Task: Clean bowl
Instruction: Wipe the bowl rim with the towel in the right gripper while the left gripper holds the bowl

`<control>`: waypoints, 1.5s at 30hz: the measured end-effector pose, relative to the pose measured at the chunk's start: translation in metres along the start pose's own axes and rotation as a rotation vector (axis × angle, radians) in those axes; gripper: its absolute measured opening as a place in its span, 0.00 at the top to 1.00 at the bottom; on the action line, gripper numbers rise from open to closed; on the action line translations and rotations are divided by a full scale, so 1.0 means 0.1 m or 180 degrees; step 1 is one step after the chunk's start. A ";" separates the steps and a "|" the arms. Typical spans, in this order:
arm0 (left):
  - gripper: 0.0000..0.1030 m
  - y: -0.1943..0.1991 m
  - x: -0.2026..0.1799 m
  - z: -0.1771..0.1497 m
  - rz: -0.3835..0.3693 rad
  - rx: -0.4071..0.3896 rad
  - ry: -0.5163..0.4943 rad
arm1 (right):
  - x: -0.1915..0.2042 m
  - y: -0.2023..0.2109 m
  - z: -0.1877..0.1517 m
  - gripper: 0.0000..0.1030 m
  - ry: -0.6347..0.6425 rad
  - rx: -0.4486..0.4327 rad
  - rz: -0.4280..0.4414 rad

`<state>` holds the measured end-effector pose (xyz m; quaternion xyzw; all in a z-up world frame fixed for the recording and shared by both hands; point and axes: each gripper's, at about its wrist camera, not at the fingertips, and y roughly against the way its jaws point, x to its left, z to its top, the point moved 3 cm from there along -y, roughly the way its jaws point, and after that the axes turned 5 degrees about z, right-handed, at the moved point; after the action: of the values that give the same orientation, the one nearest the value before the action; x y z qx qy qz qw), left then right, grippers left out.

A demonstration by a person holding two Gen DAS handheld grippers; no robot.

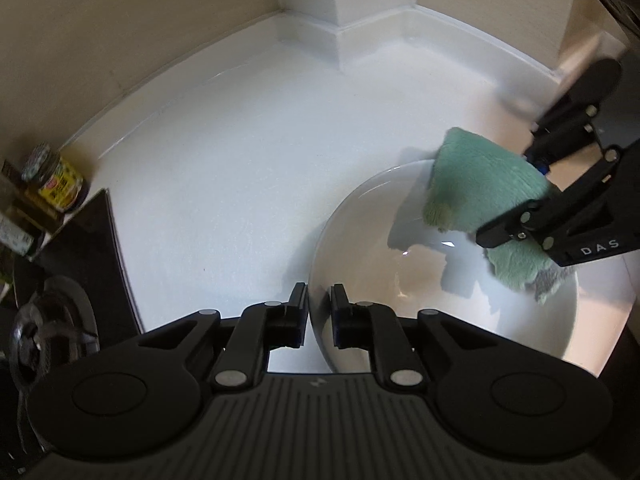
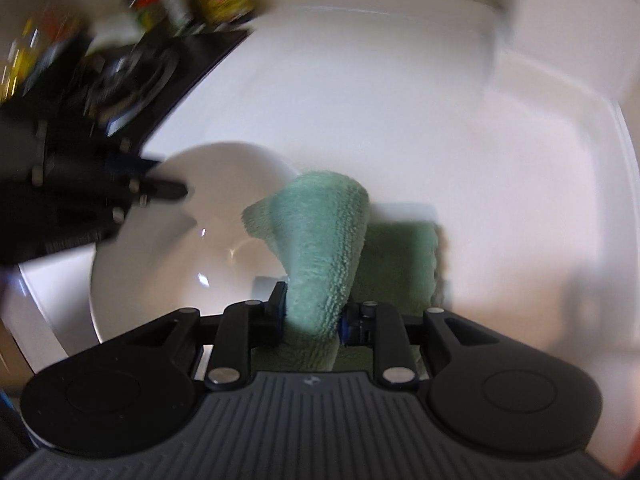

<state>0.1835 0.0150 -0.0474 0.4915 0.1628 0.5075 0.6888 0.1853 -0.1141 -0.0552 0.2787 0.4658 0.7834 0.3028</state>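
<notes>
Bowl [image 1: 420, 280] rim between left tongs [image 1: 319, 308], clamped.

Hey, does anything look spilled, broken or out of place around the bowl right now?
Nothing stands out. The left gripper clamps the white bowl's rim, the right gripper holds the green cloth, and no spill or crack shows.

Both wrist views look down, close, along their own fingers — from opposite sides — sharing the bowl [image 1: 440, 280] [image 2: 180, 248], cloth [image 1: 484, 188] [image 2: 320, 248] and counter [image 1: 240, 160] [image 2: 400, 100].
</notes>
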 end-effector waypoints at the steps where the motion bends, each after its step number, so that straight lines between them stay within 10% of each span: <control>1: 0.89 -0.01 -0.01 0.04 0.0010 -0.0028 -0.0074 | 0.04 -0.02 0.05 0.80 0.0197 0.0066 -0.0026; 9: 0.90 -0.15 0.10 0.17 0.0077 0.0083 -0.0022 | 0.14 -0.18 0.37 0.80 0.1094 0.0173 -0.0064; 19: 0.89 -0.11 0.15 0.07 0.0200 0.0093 0.0575 | -0.11 -0.03 0.19 0.79 -0.0387 -0.0062 0.0092; 45: 0.87 0.01 0.18 -0.01 0.0134 0.0008 0.0980 | -0.10 0.21 -0.26 0.77 -0.0979 -0.0618 0.0304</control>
<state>0.1895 0.0315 -0.0419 0.4120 0.2567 0.5909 0.6443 0.1690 -0.1441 -0.0482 0.3865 0.3223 0.7863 0.3584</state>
